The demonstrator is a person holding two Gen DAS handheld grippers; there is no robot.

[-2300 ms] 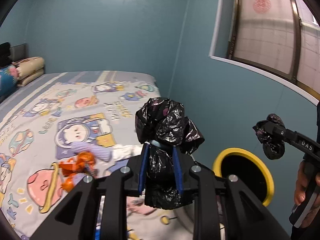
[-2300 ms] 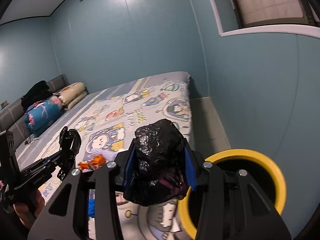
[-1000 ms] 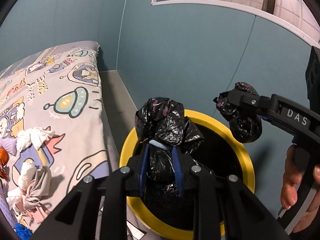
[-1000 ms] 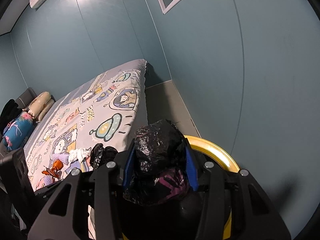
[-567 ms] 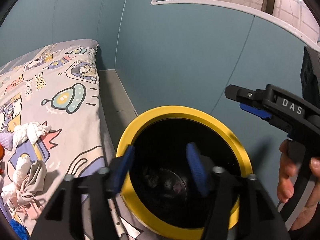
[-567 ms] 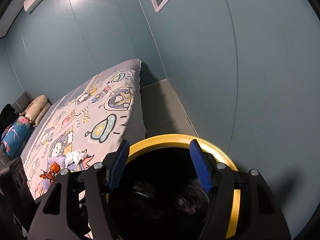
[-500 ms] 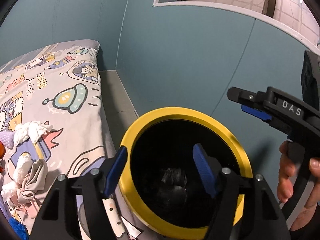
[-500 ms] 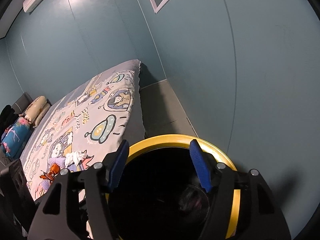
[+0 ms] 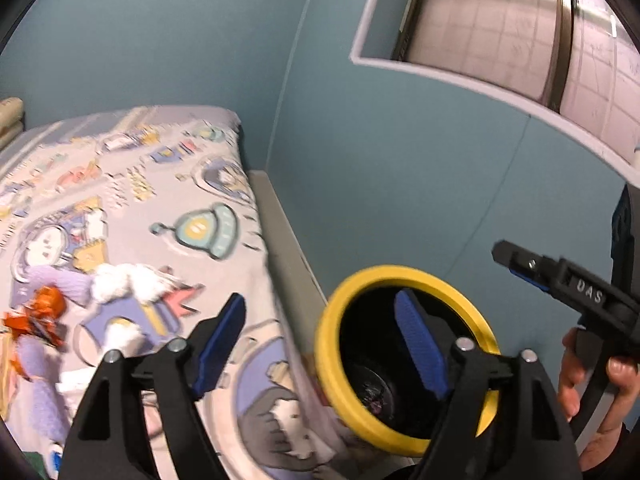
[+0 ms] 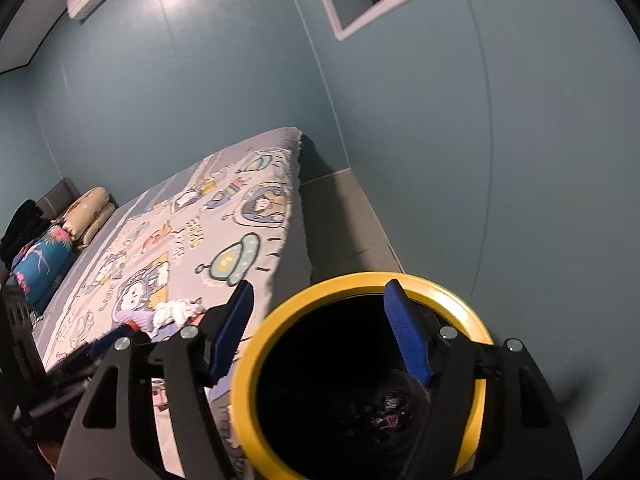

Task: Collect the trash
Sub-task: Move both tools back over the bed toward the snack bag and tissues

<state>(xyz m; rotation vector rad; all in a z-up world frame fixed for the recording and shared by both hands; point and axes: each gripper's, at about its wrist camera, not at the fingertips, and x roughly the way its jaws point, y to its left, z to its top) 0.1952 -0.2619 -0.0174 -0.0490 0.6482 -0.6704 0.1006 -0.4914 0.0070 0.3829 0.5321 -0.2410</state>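
A black bin with a yellow rim stands on the floor between the bed and the blue wall. Crumpled black bags lie inside it. My left gripper is open and empty, above the bed edge and the bin's left side. My right gripper is open and empty, straddling the bin's rim from above; it also shows in the left wrist view. On the bed lie an orange wrapper and white crumpled tissues.
The bed with a cartoon-print sheet fills the left. Pillows lie at its far end. A grey floor strip runs between bed and wall. A window is set in the wall above.
Both grippers let go of their black bags over the bin, and the bags now lie inside. Both jaws are wide open. The left gripper has since swung left and up toward the bed.
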